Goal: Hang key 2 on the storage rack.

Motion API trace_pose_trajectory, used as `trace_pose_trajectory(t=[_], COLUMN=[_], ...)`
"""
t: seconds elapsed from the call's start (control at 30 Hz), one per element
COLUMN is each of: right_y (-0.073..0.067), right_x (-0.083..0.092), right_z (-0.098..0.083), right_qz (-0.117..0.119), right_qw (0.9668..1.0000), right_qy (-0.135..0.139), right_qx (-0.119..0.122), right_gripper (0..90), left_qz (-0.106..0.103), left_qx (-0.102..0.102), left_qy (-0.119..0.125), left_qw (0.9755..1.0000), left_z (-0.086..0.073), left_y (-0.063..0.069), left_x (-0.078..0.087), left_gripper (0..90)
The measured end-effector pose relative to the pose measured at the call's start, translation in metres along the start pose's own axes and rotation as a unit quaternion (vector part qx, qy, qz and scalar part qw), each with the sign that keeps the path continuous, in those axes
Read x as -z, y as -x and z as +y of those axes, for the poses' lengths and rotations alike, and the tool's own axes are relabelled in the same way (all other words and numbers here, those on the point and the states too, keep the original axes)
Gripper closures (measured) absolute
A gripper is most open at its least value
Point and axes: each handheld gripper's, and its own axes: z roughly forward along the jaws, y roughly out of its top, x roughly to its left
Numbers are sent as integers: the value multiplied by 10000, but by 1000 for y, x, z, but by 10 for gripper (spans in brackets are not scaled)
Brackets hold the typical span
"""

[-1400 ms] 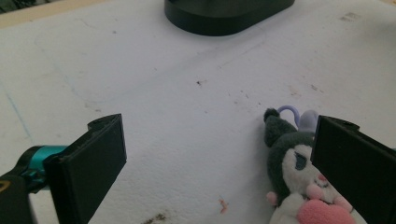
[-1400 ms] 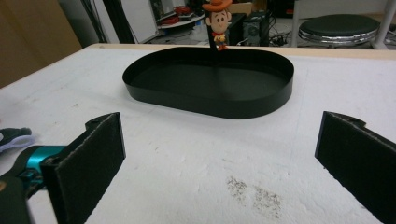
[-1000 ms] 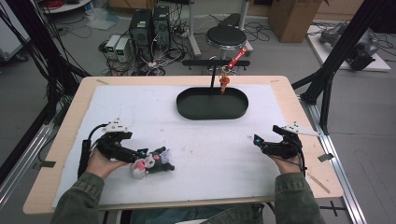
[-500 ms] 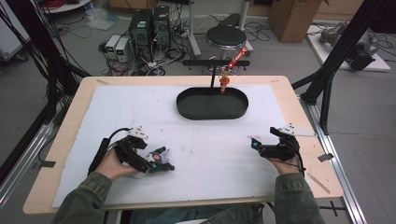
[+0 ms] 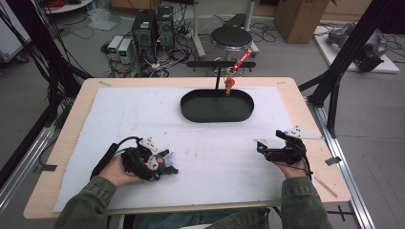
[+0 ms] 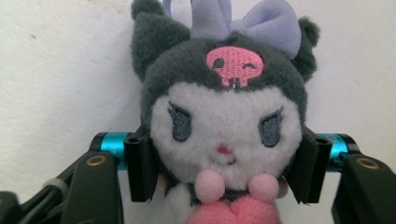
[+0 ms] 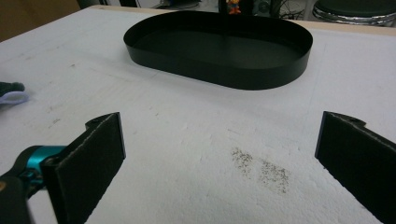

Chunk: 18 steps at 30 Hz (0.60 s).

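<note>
Squeezing in from both sides, the left gripper had just been closing, and its two black pads now pressed against the cheeks of the plush toy, so the doll sat squarely between the jaws with its head rising past the tips and its pink body running back toward the hand. Its long axis lay along the jaws' own line, lavender bow farthest out, face turned up to the camera. In the high view the left gripper rested low on the white mat with the plush toy at its tip, and the black oval tray lay well ahead of those jaws and off toward the other hand's side. The right gripper held its jaws wide apart with nothing between them, bare mat beneath, and the tray straight ahead of it. By my reading, the right gripper sat nearer the tray, yet the left one had the toy.
</note>
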Motion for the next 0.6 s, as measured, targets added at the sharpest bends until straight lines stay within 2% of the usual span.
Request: trace_pose_trajectory(t=[0.1,0.2,0.33,0.43,0.53,0.6], right_y=[0,0,1,1,1,1], right_x=[0,0,0,2,4,5], right_z=[0,0,0,1,2,2], right_qz=[-3,-13,-13,-8,-6,5], right_qw=[10000,10000,10000,10000,10000,9999], right_qy=[-10,-15,-45,-21,66,75], right_qx=[-8,3,1,-13,-73,-75], right_gripper=[6,6,6,6,6,6], left_qz=[206,90,140,208,68,57], left_qx=[-115,-14,10,123,281,402], left_qy=[44,93,184,422,671,867], left_qw=[9997,9999,9997,9988,9973,9954], left_z=[-1,-2,-3,-5,-8,-8], left_y=[0,-2,-4,-7,-13,-16], left_x=[1,1,4,12,22,29], left_gripper=[405,406,419,423,427,427])
